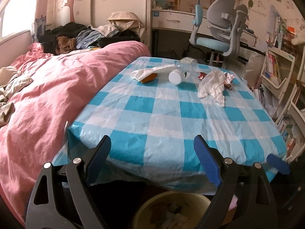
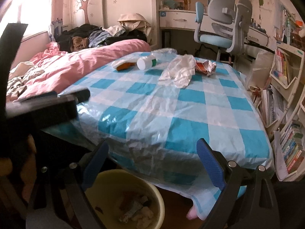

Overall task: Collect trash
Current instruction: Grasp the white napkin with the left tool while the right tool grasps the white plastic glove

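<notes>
Both my grippers, left (image 1: 152, 158) and right (image 2: 152, 164), hung wide open and empty above the yellow bin (image 2: 131, 200). Far across the checked tablecloth (image 1: 165, 120) lay the trash: a white bottle (image 1: 176, 77), crumpled tissue (image 1: 211, 87), and a foil wrapper (image 2: 206, 67) at far right.

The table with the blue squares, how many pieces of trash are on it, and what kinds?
White crumpled tissues: 2
White pill bottle: 1
Clear plastic bottle: 1
Shiny snack wrapper: 1
Orange block, partly under a tissue: 1
Total: 6
</notes>
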A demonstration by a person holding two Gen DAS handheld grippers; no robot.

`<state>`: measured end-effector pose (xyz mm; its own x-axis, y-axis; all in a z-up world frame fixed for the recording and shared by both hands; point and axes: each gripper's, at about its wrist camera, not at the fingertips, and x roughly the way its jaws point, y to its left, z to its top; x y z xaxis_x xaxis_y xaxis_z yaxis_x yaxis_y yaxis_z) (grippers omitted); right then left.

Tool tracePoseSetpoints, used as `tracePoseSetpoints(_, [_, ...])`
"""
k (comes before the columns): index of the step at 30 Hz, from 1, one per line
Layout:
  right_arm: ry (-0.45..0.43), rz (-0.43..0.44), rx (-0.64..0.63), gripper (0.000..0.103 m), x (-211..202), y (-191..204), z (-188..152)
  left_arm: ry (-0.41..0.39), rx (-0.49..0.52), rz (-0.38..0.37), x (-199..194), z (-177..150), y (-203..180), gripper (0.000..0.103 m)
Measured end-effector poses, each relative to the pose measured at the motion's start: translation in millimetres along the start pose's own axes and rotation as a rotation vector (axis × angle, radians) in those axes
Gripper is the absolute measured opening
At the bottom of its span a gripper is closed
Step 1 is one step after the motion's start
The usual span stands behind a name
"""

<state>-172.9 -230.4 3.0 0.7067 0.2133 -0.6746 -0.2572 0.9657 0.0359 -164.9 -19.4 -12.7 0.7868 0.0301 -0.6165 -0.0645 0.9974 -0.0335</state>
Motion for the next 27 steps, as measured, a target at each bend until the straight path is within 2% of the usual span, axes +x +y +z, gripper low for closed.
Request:
tracePoseSetpoints(7, [-0.003,0.008,0.013,0.089,3,-4,7,-0.003,0.025,0.001,21,36,1,0.085])
tracePoseSetpoints(15, [-0.008,0.017,0.024,0.089,24,-21,47,0.013,0.156,0.064,83,95,-6,0.085])
tracePoseSetpoints(20, [0.024,0.007,-0.001,0.089,54,-31,76,0.081,0.226,0.097,139,129,-15,0.085])
tracePoseSetpoints(24, [0.054,-0.004,-0.029,0.089,80,-40,98,0.150,0.295,0.115,182,142,-27,0.085])
tracePoseSetpoints(27, [0.070,-0.004,-0.039,0.089,97,-47,112,0.175,0.291,0.117,205,150,-30,0.085])
